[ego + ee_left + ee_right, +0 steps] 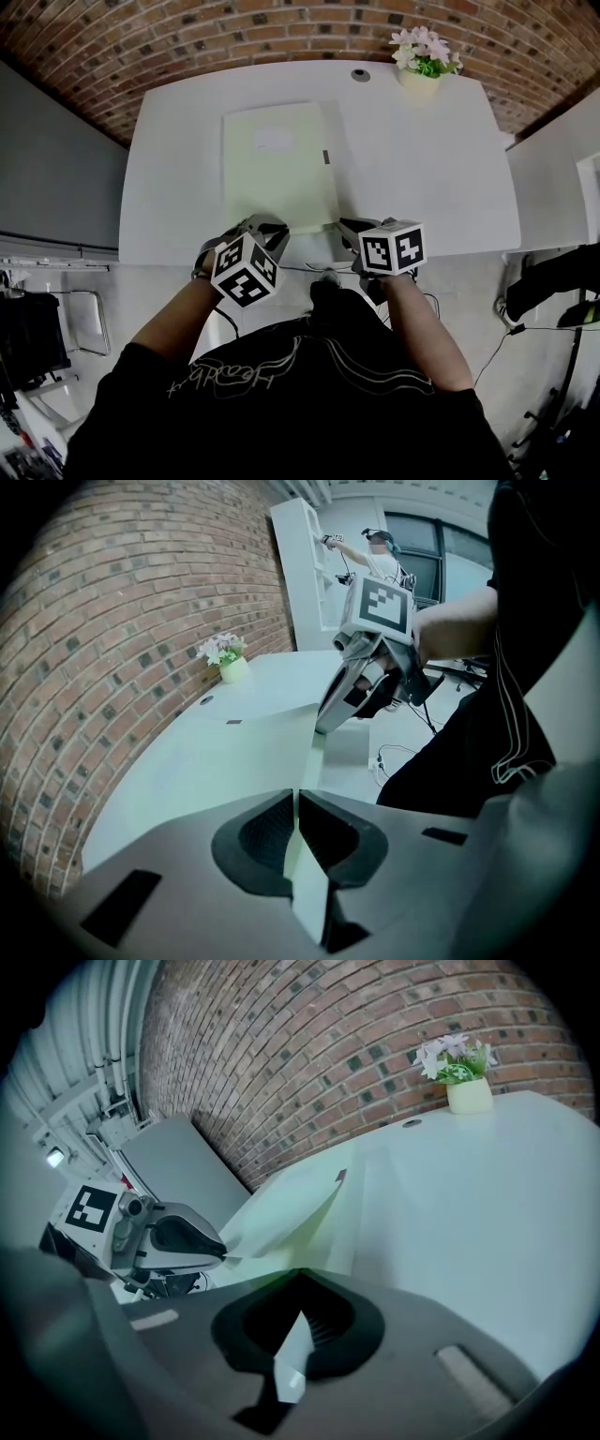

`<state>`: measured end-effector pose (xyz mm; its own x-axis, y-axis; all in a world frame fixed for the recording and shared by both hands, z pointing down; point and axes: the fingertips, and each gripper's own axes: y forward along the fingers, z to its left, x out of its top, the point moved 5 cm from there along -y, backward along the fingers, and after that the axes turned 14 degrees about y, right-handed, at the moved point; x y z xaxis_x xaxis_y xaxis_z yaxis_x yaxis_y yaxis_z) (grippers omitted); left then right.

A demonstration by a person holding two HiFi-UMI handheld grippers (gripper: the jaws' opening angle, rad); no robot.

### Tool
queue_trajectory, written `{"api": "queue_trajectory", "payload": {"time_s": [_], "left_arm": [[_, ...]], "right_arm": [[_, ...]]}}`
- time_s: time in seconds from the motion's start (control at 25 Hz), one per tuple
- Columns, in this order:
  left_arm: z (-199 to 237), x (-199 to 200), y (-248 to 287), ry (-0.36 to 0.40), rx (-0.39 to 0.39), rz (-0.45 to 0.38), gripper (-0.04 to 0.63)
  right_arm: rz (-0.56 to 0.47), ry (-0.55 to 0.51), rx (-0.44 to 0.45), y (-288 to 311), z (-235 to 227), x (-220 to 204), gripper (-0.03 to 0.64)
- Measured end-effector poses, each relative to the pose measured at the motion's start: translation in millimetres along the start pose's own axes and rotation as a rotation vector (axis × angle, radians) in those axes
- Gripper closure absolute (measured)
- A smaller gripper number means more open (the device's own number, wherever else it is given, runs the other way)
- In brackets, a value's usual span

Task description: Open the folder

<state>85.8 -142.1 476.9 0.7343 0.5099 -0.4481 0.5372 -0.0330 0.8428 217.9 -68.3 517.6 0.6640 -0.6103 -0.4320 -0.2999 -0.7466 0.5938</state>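
A pale green folder (277, 164) lies on the white table (422, 169), its near edge at the table's front. My left gripper (272, 225) is shut on a thin sheet of the folder's near edge, which runs between its pads in the left gripper view (296, 803). My right gripper (352, 228) is at the near right corner. In the right gripper view (300, 1283) a green sheet passes between its jaws. There the folder (295, 1208) has its upper sheet raised a little off the one below, and the left gripper (220, 1252) pinches its corner.
A potted flower (424, 58) stands at the table's far right, beside a round cable hole (360, 75). A brick wall runs behind the table. A grey cabinet (56, 187) stands to the left. A person (380, 550) stands by a white shelf in the background.
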Motion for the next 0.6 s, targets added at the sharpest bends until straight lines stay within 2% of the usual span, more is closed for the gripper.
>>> {"api": "queue_trajectory", "payload": {"time_s": [0.6], "left_arm": [[3.3,-5.2,-7.8,-0.017,0.042,-0.043,0.581]], "right_arm": [[-0.009,-0.007,-0.022,3.6,4.0,-3.5,0.615]]}}
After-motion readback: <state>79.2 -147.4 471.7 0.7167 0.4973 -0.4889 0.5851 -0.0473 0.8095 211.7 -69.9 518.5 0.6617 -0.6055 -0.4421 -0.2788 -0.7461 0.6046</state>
